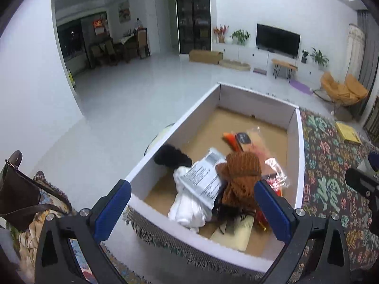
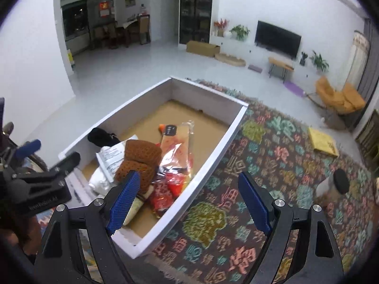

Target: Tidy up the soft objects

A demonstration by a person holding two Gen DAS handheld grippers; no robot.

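Observation:
A white-walled box point(image 1: 189, 118) point(image 2: 227, 137) with a brown floor sits on a patterned rug. Inside lie a brown knitted piece point(image 1: 241, 172) point(image 2: 139, 158), a white cloth point(image 1: 187, 208) point(image 2: 99, 184), a black soft item point(image 1: 170, 157) point(image 2: 101, 137), a white printed mailer bag point(image 1: 203, 177) point(image 2: 110, 157) and clear plastic packets with orange and red contents point(image 1: 255, 142) point(image 2: 177, 142). My left gripper point(image 1: 194, 208) is open and empty above the box's near end. My right gripper point(image 2: 191, 201) is open and empty over the box's right wall.
The floral rug point(image 2: 272, 165) spreads to the right, with a yellow book point(image 2: 323, 142) and a black-lidded jar point(image 2: 338, 182) on it. A brown handbag point(image 1: 16, 189) sits at the left. White floor, TV and chairs lie beyond.

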